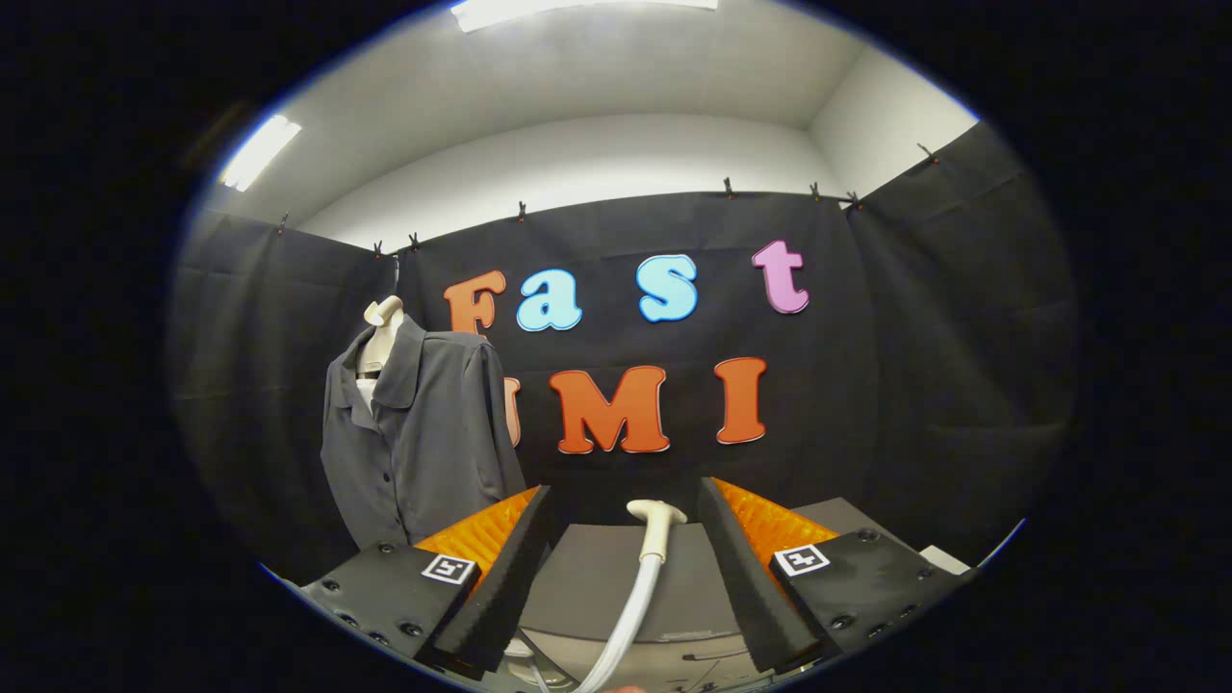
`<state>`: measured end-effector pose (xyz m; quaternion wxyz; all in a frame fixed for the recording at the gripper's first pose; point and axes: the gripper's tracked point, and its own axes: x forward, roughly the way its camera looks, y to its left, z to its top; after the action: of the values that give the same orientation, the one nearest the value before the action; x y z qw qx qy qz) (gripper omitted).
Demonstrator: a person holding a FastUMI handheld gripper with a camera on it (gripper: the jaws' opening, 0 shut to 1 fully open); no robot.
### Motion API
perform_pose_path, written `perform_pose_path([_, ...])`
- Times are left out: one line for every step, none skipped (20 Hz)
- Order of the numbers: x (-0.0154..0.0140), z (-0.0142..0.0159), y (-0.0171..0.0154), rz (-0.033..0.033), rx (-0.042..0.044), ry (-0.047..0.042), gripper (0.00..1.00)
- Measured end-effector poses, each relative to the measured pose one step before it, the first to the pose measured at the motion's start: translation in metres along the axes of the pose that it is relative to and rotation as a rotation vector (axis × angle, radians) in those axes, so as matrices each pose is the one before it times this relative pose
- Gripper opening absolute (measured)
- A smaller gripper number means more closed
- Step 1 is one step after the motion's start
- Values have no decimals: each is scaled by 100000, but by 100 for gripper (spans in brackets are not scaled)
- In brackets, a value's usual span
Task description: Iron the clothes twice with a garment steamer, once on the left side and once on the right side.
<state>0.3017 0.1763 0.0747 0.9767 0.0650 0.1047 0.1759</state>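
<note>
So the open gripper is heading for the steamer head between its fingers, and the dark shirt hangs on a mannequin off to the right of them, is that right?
Not quite: the shirt on the mannequin hangs to the left of the fingers, not the right. The rest holds in the gripper view: the gripper is open, with the steamer head between its fingers.

Steamer head and shirt, pre-contact

Cream steamer head (655,525) upright on its white hose (626,616), between my open gripper (624,525) fingers, untouched. Dark grey shirt (414,443) hangs on mannequin, beyond my left finger.
</note>
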Motion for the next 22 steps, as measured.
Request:
perform_pose_path([3055, -302, -17, 2004, 2138, 4550, 97])
perform_pose_path([2761, -401, -286, 1098, 2011, 4030, 97])
perform_pose_path([2804, -625, -538, 981, 1473, 4161, 97])
perform_pose_path([2575, -858, -702, -89, 893, 4191, 97])
perform_pose_path([2681, -1416, -641, -390, 531, 5192, 97])
perform_pose_path([2301, -1283, -567, 205, 341, 5155, 97])
perform_pose_path([2372, -1244, -397, 48, 683, 4610, 97])
perform_pose_path([1904, -1213, -598, -564, 1016, 4347, 97])
perform_pose_path([2194, -1093, -729, -490, 1339, 3813, 97])
perform_pose_path([1726, -857, -493, -741, 1323, 3837, 97])
perform_pose_path([1803, -990, -804, -759, 773, 3259, 97])
perform_pose_path([1490, -736, -662, -1030, 352, 3186, 97])
perform_pose_path([1278, -901, -728, -983, -2, 3499, 97])
perform_pose_path([932, -829, -564, -687, -16, 3533, 97])
perform_pose_path([559, -764, -659, -712, 404, 2761, 97])
perform_pose_path([691, -470, -383, -95, 495, 2279, 97])
perform_pose_path([577, -528, -360, -144, 541, 2469, 97])
perform_pose_path([528, -203, -331, -458, 1249, 1519, 97])
perform_pose_path([722, -89, -309, -268, 942, 1290, 97])
perform_pose_path([561, -328, -314, -368, 632, 2061, 97])
perform_pose_path([502, -441, -323, -373, 709, 1972, 97])
perform_pose_path([548, -490, -284, -171, 742, 2241, 96])
